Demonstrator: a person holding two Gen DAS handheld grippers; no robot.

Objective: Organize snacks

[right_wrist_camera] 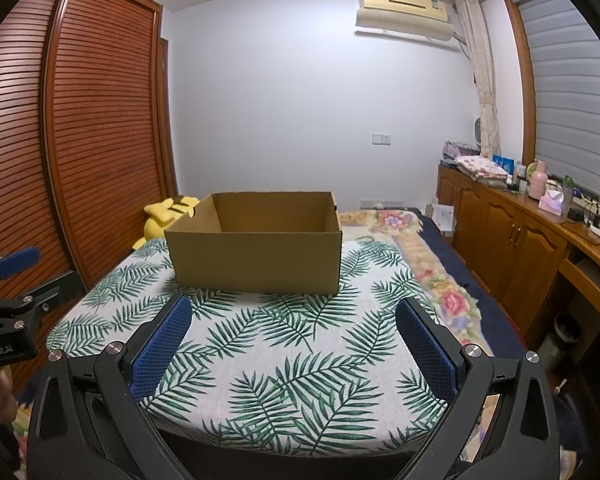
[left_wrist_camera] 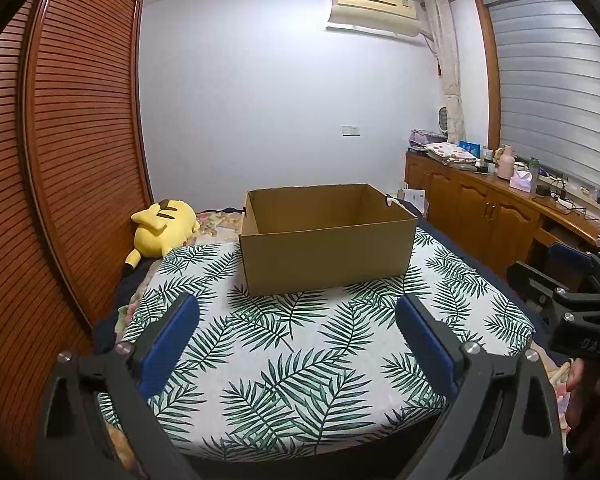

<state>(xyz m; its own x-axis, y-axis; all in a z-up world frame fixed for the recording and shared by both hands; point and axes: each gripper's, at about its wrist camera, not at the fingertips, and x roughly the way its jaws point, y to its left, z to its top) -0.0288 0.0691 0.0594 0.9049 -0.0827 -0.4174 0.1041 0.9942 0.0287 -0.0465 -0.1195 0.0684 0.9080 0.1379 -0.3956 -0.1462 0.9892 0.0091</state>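
Observation:
An open brown cardboard box (left_wrist_camera: pixel 328 256) (right_wrist_camera: pixel 256 258) stands on a palm-leaf cloth (left_wrist_camera: pixel 300 364) (right_wrist_camera: pixel 292 364) spread over the bed; what I see of its inside is bare, and the floor of the box is hidden. No snacks show in either view. My left gripper (left_wrist_camera: pixel 298 316) hovers open over the near part of the cloth, short of the box, nothing between its blue pads. My right gripper (right_wrist_camera: pixel 294 318) is likewise open and holds nothing. Each gripper shows at the edge of the other's view.
A yellow plush toy (left_wrist_camera: pixel 162 228) (right_wrist_camera: pixel 166 216) lies left of the box by the slatted wardrobe doors (left_wrist_camera: pixel 80 140). Wooden cabinets (left_wrist_camera: pixel 492 216) (right_wrist_camera: pixel 512 248) with clutter on top run along the right. A floral blanket (right_wrist_camera: pixel 428 264) lies right of the cloth.

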